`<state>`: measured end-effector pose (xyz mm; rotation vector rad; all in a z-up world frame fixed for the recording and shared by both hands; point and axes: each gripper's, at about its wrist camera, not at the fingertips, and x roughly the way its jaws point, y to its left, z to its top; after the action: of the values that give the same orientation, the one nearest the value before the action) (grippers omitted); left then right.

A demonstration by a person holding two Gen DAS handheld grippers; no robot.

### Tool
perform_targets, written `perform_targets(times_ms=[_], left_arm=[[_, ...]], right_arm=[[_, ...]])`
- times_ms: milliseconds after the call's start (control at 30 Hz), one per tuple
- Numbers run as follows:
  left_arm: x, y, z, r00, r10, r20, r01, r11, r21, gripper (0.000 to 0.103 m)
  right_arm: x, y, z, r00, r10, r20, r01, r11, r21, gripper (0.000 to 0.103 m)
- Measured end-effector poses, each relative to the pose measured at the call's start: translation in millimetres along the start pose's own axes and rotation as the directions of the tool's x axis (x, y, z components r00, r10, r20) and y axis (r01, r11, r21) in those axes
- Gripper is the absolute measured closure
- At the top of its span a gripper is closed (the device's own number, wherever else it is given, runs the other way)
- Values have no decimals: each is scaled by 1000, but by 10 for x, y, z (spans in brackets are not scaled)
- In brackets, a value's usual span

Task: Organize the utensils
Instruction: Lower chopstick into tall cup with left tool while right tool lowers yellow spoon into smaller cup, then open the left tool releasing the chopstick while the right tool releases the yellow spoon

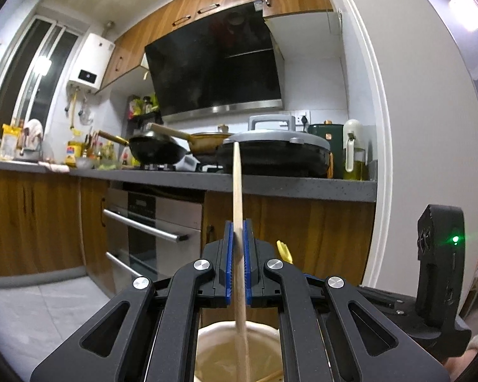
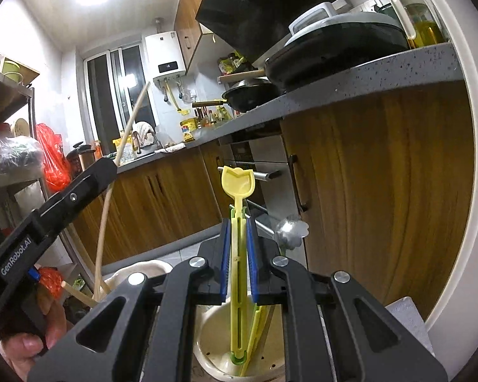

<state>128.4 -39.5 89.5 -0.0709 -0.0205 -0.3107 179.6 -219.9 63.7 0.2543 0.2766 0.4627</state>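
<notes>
My left gripper (image 1: 238, 251) pinches a long pale wooden stick (image 1: 238, 191) between its blue pads, jaws nearly closed on the shaft. The stick stands close to upright, its tapered tip pointing at the ceiling and its lower end dropping into a cream round holder (image 1: 207, 331) directly below the fingers. In the right wrist view the same stick (image 2: 133, 117) leans slightly, passing through the left tool at the frame's left edge.

My right gripper (image 2: 238, 254) clamps a yellow plastic scoop-headed utensil (image 2: 238, 184) by its slotted handle, jaws narrowed onto it. Its long axis runs vertical, tulip-shaped head up, foot resting in a cream perforated holder (image 2: 207, 334). A metal flower-shaped utensil head (image 2: 291, 230) shows just right of the fingers.

Both tools are held low, below a grey speckled countertop (image 1: 302, 184) carrying a black wok (image 1: 157, 149) and a lidded electric griddle (image 1: 274, 152), above wood-fronted cabinets (image 1: 318, 222).
</notes>
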Motion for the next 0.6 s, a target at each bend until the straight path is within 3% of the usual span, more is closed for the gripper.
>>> perform_targets(times_ms=[167, 600], left_arm=[[-35, -81, -43, 1000, -1, 21, 0, 998, 55, 96], [-51, -32, -49, 1000, 4, 12, -5, 999, 44, 96]], right_arm=[[24, 15, -23, 1000, -4, -9, 4, 1000, -10, 93], [76, -4, -44, 1000, -22, -9, 22, 1000, -4, 93]])
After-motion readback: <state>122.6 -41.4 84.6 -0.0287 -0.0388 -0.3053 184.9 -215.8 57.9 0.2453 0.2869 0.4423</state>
